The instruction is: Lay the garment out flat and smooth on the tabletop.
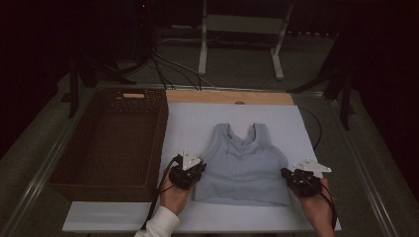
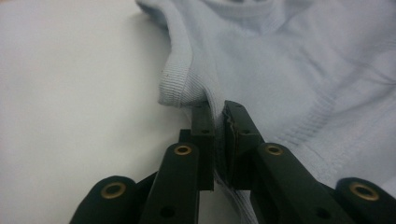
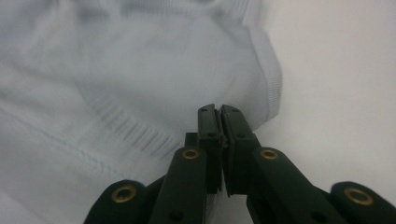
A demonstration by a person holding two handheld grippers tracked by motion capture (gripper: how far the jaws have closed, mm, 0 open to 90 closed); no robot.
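Hands come in at the near edge, each with a gripper pinching a side of the pale blue top (image 1: 242, 165), which lies flat on the white board (image 1: 197, 118) right of the brown basket (image 1: 111, 143). Going left to right, the left gripper (image 1: 188, 170) has its jaws clamped on the side seam and the right gripper (image 1: 299, 178) is closed on the opposite edge. I'd say the 2 should lift together, level, so the cloth stays taut. From above the whole layout reads; the left gripper view adds the ribbed hem (image 2: 175, 81) curling up beside the jaws, and the right gripper view the fabric caught between its fingers (image 3: 208, 135).
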